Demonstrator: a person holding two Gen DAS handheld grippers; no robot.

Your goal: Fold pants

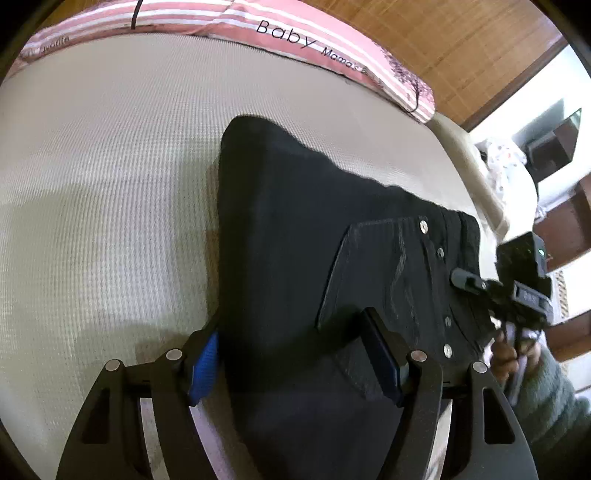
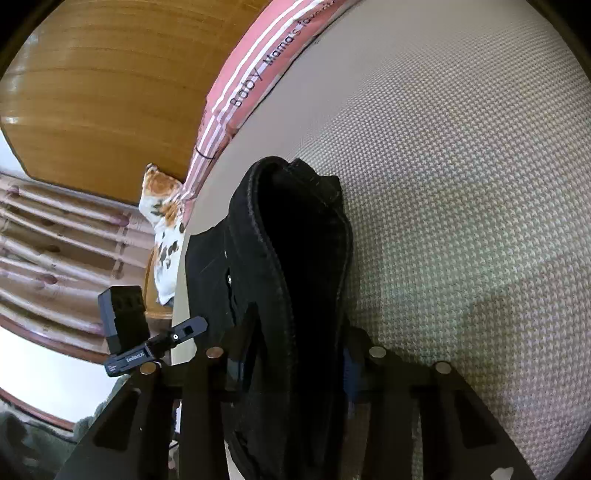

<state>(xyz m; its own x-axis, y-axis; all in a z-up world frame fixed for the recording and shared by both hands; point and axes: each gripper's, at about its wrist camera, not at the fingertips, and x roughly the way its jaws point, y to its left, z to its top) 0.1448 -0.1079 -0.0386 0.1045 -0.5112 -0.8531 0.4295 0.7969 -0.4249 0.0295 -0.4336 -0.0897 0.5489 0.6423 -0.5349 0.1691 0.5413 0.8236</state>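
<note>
- Pants: black, on the cream bed cover, near its right edge in the left view. Already doubled into a thick slab; rivets and back pocket face up, waistband end toward the right gripper.
- Judged: at least one fold done, another in hand, since both ends are up in the jaws. Left to do: lay down, square, let go.
- Left gripper: jaws wide, straddling the folded bundle; blue pad against its left edge, the other pad on the pocket side. Looks like a hold on the wide stack; firm pressure cannot be confirmed.
- Right gripper, own view: jaws narrow and clamped on a bunched waistband edge, cloth rising as a loop in front of them.
- Loop gapes open, layers not flush; may lie crooked.
- Around: pink striped pillow with lettering at the head of the bed, well apart from the pants. Wooden headboard behind it. Thin black cable over the pillow.
- Spotted cloth past the bed edge, beside wooden rails.
- Person's hand in a grey sleeve on the right gripper handle.
- Nothing on the cover in the way.
</note>
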